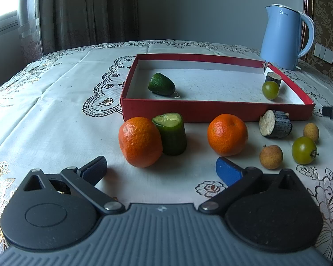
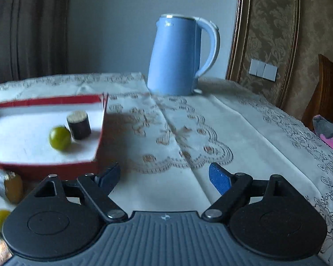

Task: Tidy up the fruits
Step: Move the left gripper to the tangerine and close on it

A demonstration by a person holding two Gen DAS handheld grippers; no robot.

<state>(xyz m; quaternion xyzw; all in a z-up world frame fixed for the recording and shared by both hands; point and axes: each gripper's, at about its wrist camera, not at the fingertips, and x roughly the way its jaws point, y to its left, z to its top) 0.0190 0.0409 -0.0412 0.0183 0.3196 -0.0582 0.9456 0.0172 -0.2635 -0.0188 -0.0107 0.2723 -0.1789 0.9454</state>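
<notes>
Left wrist view shows the left gripper (image 1: 161,168) spread wide and empty, with an orange (image 1: 140,141) at 12 o'clock, just ahead. Go slowly, squeeze its middle gently, then lift it into the red tray (image 1: 215,110). The right gripper (image 2: 164,177) is wide too, holding nothing.

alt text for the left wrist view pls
Open left gripper hovers over a lace tablecloth, facing two oranges, a cucumber piece and small fruits before a red tray holding three pieces; a blue kettle stands behind.
</notes>
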